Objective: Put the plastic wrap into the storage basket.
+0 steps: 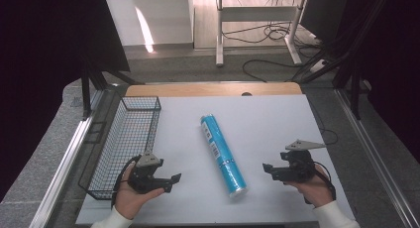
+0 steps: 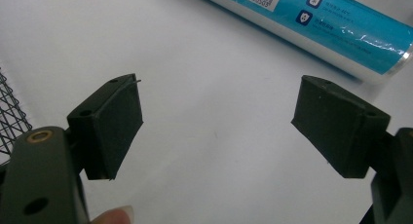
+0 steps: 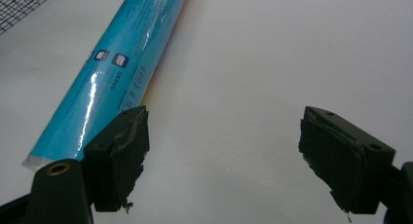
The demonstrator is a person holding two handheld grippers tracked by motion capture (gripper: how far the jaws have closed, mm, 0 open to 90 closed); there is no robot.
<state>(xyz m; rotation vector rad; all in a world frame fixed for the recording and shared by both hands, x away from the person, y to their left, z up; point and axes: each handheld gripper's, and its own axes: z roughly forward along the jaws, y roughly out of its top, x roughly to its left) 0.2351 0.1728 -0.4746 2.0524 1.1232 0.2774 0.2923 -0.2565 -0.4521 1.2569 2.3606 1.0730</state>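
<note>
At the left of the high view a black wire basket (image 1: 130, 139) stands along the table's (image 1: 277, 124) edge. Lower left, just right of the basket's near end, the left gripper (image 1: 171, 182) sits in a hand with its jaws apart and nothing between them. Centre frame, a blue roll (image 1: 223, 153) in shiny wrap lies on the white table, slanting from upper left to lower right (barcode label facing up). Lower right, the right gripper (image 1: 267, 169) points toward the roll's near end, its jaws gaping and bare, close beside the roll without touching it.
</note>
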